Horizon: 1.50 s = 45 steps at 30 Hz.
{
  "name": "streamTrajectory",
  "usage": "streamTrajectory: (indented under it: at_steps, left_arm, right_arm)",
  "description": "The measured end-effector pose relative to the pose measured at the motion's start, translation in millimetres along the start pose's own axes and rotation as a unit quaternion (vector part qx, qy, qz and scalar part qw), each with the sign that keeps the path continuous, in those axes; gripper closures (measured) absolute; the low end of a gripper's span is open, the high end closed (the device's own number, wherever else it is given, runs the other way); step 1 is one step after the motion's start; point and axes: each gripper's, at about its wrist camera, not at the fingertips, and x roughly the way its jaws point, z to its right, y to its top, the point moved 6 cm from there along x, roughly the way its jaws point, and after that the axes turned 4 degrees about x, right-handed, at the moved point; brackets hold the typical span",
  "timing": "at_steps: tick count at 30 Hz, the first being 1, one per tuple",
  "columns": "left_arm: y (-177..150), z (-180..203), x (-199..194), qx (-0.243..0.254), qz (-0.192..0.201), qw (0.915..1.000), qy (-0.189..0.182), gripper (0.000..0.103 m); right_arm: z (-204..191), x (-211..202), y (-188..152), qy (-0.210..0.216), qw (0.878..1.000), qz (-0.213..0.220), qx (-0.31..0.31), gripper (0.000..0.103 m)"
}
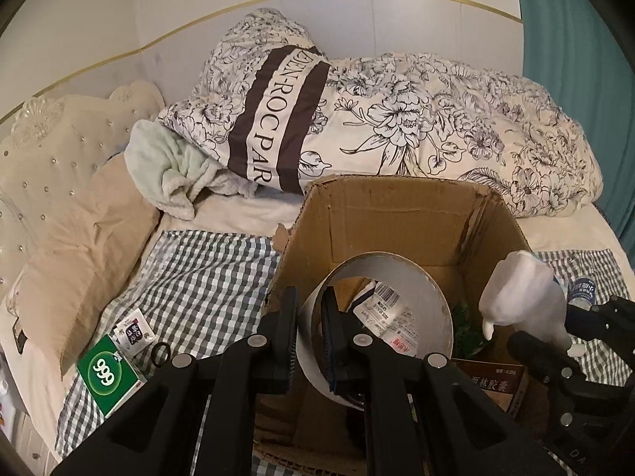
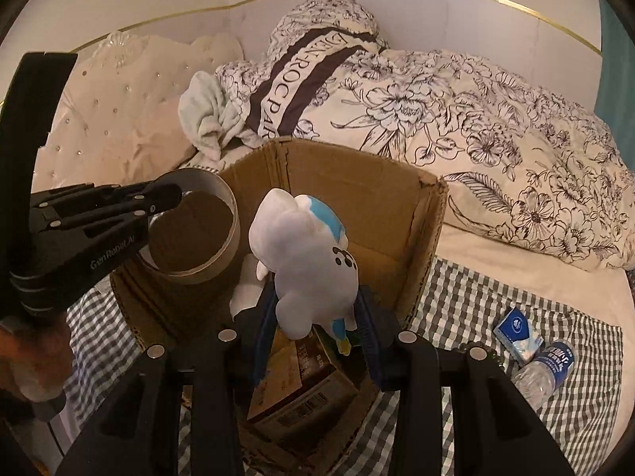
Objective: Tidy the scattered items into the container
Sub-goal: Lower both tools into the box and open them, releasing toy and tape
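An open cardboard box (image 1: 397, 206) stands on the bed. Over its left side my left gripper (image 1: 311, 337) is shut on the wall of a wide white cardboard ring (image 1: 420, 289), one finger inside and one outside. In the right wrist view the ring (image 2: 222, 254) hangs over the box (image 2: 357, 198), with the left gripper (image 2: 174, 196) clamped on its rim. My right gripper (image 2: 317, 317) is shut on a white and blue plush toy (image 2: 309, 261), held above the box's inside. The plush toy (image 1: 524, 297) and right gripper (image 1: 555, 361) show at the right of the left wrist view.
A brown carton (image 2: 301, 380) and labelled packets (image 1: 389, 309) lie in the box. On the checked cloth (image 1: 206, 277) lie a green box (image 1: 111, 373), a sachet (image 1: 133, 333) and a black loop (image 1: 160, 353); right of the box, a tissue pack (image 2: 518, 333) and a bottle (image 2: 547, 373). A floral duvet (image 2: 476, 127) lies behind.
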Motion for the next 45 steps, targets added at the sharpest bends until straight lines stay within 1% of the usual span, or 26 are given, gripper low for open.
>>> streamTrajectory:
  at_steps: [4,6,8,9,10,11,13,14,20,22,23,26,28,35,45]
  left_arm:
    - [-2,2,5,0.001,-0.004,1.0000,0.000,0.092]
    - [-3,3,7,0.003,-0.006,1.0000,-0.001,0.091]
    - [-4,4,10,0.005,-0.011,0.9999,0.000,0.080]
    - [-4,5,11,0.004,-0.014,0.9999,-0.001,0.064]
    - [-5,5,12,0.002,-0.016,0.9999,-0.001,0.054]
    - [-5,5,12,-0.001,-0.015,0.9999,-0.002,0.049]
    - [-4,5,11,-0.002,-0.011,0.9999,0.002,0.048]
    - [-4,5,10,-0.002,-0.011,0.9999,0.003,0.046]
    - [-2,10,5,-0.002,-0.008,1.0000,-0.003,0.045]
    - [0,11,1,-0.003,-0.004,1.0000,-0.004,0.038]
    - [1,12,-1,-0.004,-0.001,1.0000,-0.005,0.036]
    - [4,15,-6,-0.004,0.004,1.0000,-0.005,0.036]
    - [5,16,-7,-0.001,0.002,1.0000,0.000,0.033]
    - [8,21,-19,-0.007,0.011,0.9999,-0.006,0.033]
    - [20,36,-52,-0.014,0.044,0.9988,-0.019,0.027]
  right_arm:
    - [1,8,-4,0.005,1.000,-0.008,-0.002,0.065]
    - [0,11,-6,0.005,1.000,-0.012,-0.004,0.065]
    - [-1,13,-6,0.006,1.000,-0.014,-0.006,0.064]
    - [-2,13,-6,0.008,1.000,-0.013,-0.007,0.062]
    - [-4,12,-6,0.008,1.000,-0.009,-0.010,0.055]
    - [-6,10,-5,0.008,1.000,-0.004,-0.015,0.046]
    - [-7,6,-4,0.007,1.000,0.006,-0.019,0.042]
    - [-8,4,-3,0.006,1.000,0.010,-0.021,0.042]
    - [-2,-2,0,0.002,1.000,0.018,-0.014,0.042]
    - [1,-4,1,-0.001,1.000,0.021,-0.010,0.041]
    - [3,-6,2,-0.002,1.000,0.024,-0.007,0.041]
    - [7,-14,4,-0.005,0.999,0.033,0.000,0.040]
    - [9,-18,5,-0.006,0.999,0.037,0.005,0.038]
    - [18,-37,9,-0.012,0.998,0.053,0.015,0.038]
    - [34,-71,11,-0.027,0.996,0.078,0.029,0.034]
